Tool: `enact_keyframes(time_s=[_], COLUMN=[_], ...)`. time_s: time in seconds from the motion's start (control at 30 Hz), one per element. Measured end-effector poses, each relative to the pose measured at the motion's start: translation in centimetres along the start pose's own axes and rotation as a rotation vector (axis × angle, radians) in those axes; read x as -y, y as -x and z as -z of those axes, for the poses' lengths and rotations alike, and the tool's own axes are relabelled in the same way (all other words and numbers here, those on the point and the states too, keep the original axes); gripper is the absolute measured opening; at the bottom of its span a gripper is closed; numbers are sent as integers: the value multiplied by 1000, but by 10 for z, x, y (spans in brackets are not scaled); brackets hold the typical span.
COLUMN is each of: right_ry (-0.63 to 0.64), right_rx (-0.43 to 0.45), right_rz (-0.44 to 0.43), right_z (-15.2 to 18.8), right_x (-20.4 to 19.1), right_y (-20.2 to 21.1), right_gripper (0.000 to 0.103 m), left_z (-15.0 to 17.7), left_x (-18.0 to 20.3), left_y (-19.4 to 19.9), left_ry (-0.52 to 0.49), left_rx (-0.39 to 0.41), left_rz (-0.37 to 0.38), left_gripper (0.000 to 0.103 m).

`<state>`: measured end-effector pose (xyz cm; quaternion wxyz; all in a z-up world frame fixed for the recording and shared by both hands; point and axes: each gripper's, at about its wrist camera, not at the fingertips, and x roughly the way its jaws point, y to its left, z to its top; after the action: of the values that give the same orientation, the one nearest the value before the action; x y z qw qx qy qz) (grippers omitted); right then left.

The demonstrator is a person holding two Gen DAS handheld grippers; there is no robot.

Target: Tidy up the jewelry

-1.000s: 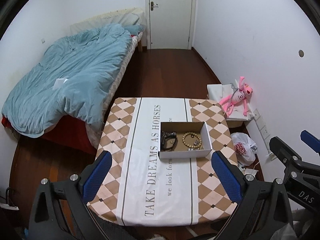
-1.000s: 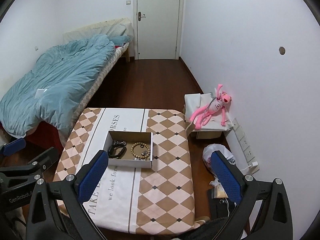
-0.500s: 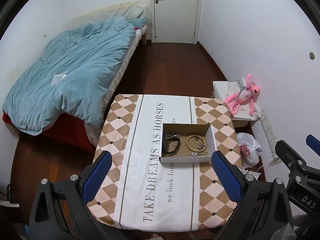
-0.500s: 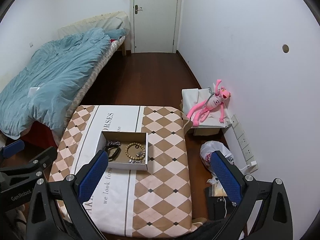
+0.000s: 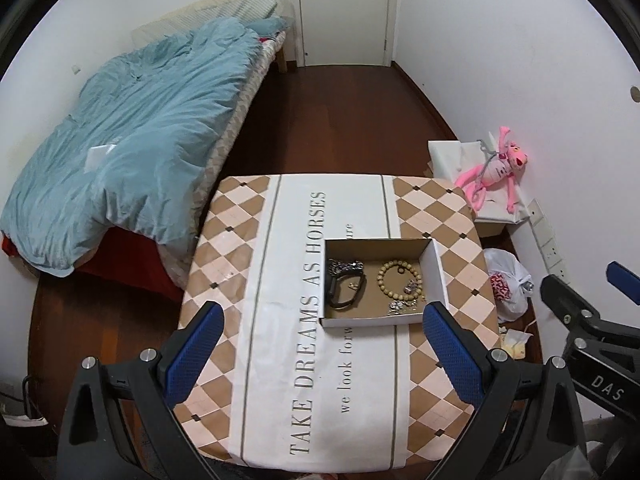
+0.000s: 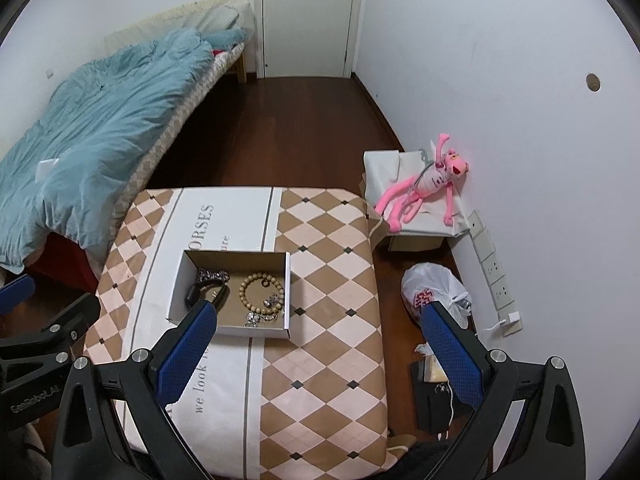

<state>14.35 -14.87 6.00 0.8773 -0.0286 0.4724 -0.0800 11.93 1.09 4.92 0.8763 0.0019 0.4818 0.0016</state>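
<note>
Right wrist view — both hand-held grippers (image 6: 320, 344) (image 5: 322, 344) wide apart, empty, box (image 6: 230, 330) near corner hidden, silver trinkets (image 6: 264, 314) indistinct.

We see a matt white cardboard box (image 5: 382, 280) with a brown inside on the smooth diamond-patterned cloth tabletop (image 5: 432, 220); at its three o'clock lie matt tan wooden beads (image 5: 399, 279), beyond them glossy dark wooden floor (image 5: 340, 120).

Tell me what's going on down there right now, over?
Left gripper and right gripper open, empty, above the table. Bead bracelet and other jewelry lie in the open box. Nothing in the way.
</note>
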Motion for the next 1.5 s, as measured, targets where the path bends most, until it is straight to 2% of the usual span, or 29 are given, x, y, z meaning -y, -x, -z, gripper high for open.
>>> enact_keyframes(time_s=[0.3,1.5], right_ry=[19,29], right_rx=[-37,-54], right_rz=[11,8], right_z=[2,3], right_x=[-1,-3], right_y=[-11,-12], right_gripper=[103,103], left_z=[2,5], left_x=[4,1], left_y=[-9,-9], left_ry=[-9,-12], left_rx=[-25,-21], left_rz=[-2,-11], left_gripper=[102,102])
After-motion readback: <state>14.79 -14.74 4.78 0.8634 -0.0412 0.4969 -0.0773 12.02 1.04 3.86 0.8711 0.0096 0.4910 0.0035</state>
